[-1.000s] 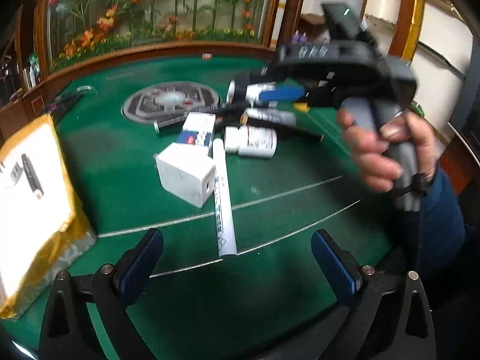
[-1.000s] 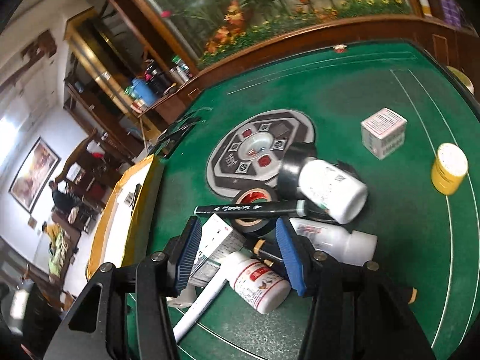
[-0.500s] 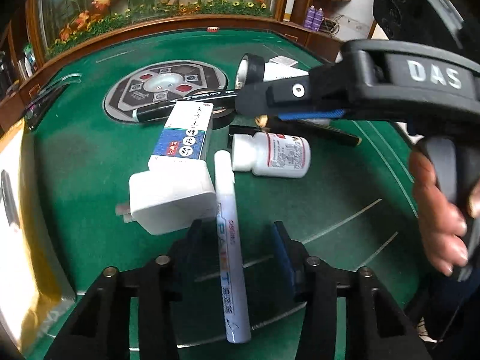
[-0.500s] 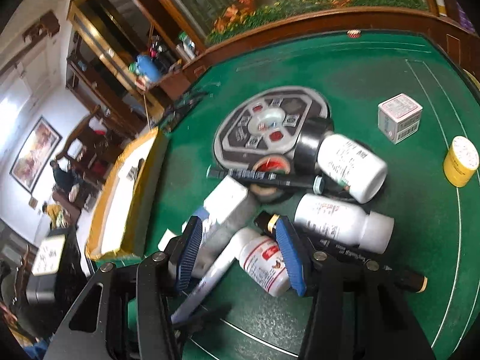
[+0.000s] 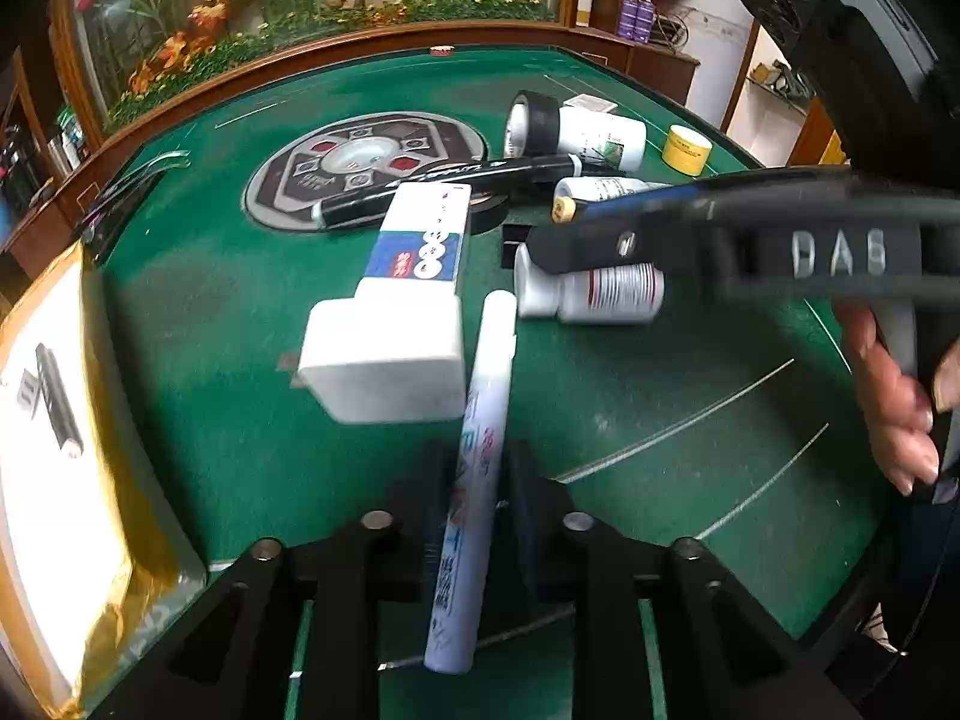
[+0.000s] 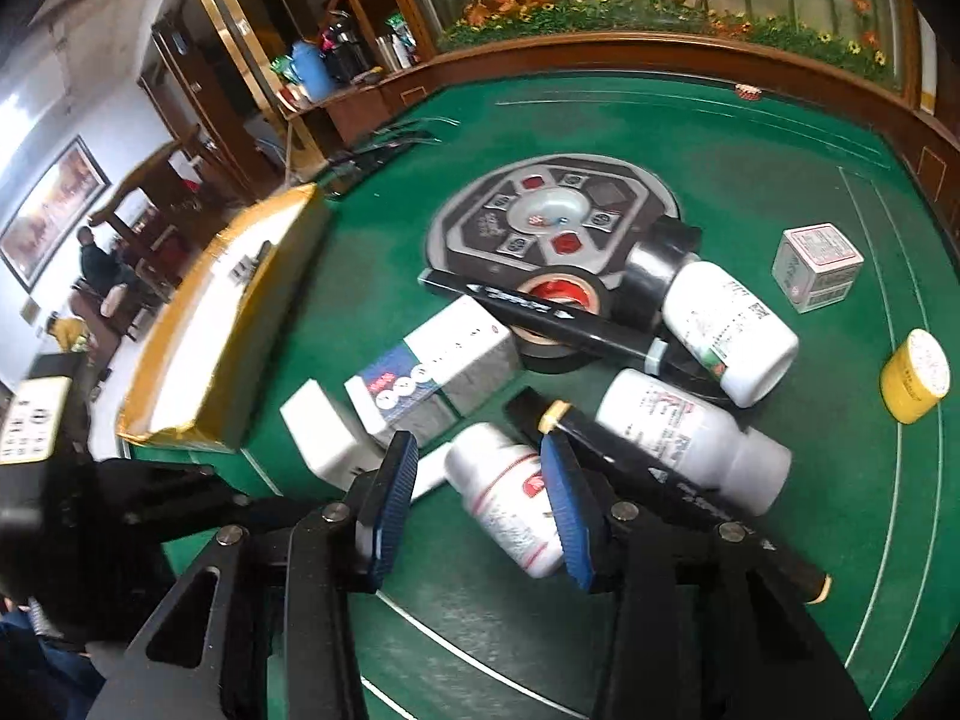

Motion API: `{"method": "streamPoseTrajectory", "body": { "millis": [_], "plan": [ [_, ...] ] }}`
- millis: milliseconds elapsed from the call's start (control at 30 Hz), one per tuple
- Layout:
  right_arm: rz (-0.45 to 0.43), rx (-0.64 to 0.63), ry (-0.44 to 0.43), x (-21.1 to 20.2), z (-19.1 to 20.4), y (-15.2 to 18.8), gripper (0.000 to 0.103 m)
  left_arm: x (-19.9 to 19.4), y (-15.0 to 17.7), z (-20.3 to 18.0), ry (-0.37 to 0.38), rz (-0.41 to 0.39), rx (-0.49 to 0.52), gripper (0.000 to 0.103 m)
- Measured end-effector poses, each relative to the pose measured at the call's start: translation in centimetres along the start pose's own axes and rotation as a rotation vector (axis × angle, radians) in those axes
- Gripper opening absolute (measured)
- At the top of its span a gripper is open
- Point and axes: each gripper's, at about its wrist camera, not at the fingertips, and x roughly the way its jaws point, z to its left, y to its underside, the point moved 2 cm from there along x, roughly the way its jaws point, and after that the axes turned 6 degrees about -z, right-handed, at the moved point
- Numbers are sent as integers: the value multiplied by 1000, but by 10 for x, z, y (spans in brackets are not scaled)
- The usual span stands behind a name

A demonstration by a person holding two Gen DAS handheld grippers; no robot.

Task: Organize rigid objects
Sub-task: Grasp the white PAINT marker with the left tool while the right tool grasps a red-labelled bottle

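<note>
Your left tool (image 5: pixel 474 516) closing on white paint marker (image 5: pixel 480 420), lying on green worktop (image 5: pixel 630 396) beside white charger block (image 5: pixel 384 360). Marker likely light, stiff, slick barrel: grip mid-length. Your right tool (image 6: pixel 480 510) closing around small white bottle (image 6: pixel 510 498), pads not touching yet. Marker's lower barrel hidden between jaws.

Green felt table (image 5: pixel 630 384): white bottles (image 6: pixel 729 324), charger (image 5: pixel 384 360), yellow jar (image 6: pixel 915 375)

On the desk (image 5: pixel 228 312) the charger (image 5: pixel 384 360) lies left of the pen (image 5: pixel 480 438), a bottle (image 5: pixel 591 294) right, a box (image 5: pixel 423 237) farther off
</note>
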Motion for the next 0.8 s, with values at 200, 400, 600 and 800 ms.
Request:
{"method": "streamPoseTrajectory", "body": {
  "millis": [200,400,600,800],
  "plan": [
    [72,-104,42,15,13,11,38,-4,4,1,-3,-14,11,19],
    [63,-107,61,12,12,12,37,-11,12,3,-8,-15,4,14],
    [21,-16,46,1,-1,4,37,-15,10,5,25,-30,-25,14],
    [5,16,-7,-3,0,2,37,-26,7,11,50,-61,-59,14]
  ]
}}
